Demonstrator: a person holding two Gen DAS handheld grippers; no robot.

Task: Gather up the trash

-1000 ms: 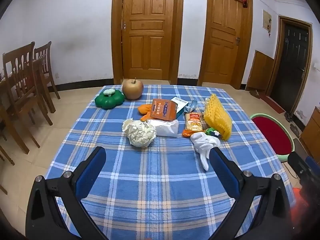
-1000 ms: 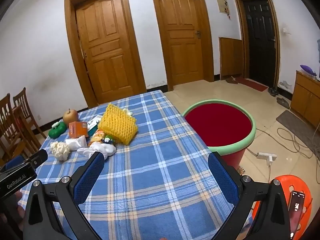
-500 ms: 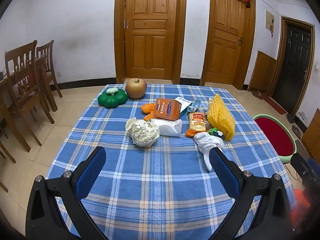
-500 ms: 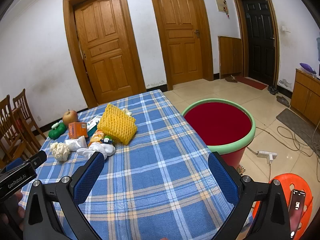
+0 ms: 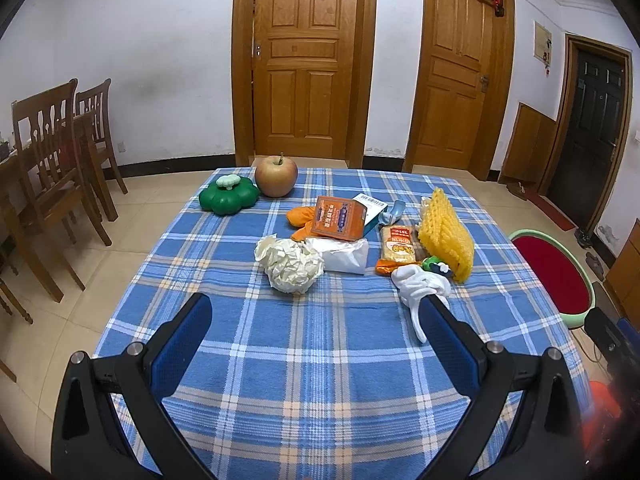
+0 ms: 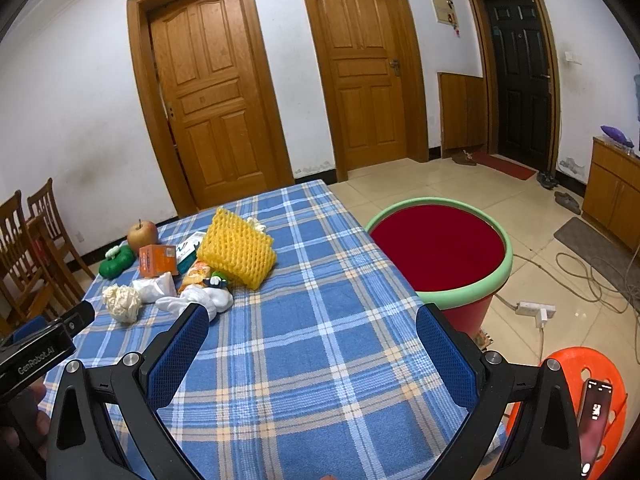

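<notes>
- The left gripper [image 5: 314, 312] has eased a little nearer the litter over the last second, hanging above the near half of the checked surface [image 5: 320, 360]; its fingers are wide apart and hold nothing, so collecting has hardly begun.
- Going left to right across the pile: a green pumpkin toy [image 5: 227, 200] and an apple [image 5: 276, 176] sit at the far edge, well apart from the trash.
- Then the crumpled paper ball [image 5: 290, 266], a white wrapper [image 5: 344, 256] touching it, an orange box [image 5: 338, 218], a snack packet [image 5: 396, 244], a twisted white tissue [image 5: 420, 286] and yellow foam netting [image 5: 446, 236].
- The right gripper [image 6: 312, 348] has barely shifted, fingers apart and empty, over bare cloth near the right edge.
- The red bin [image 6: 440, 248] stands on the floor just beside that edge; I judge the path across is free.
</notes>
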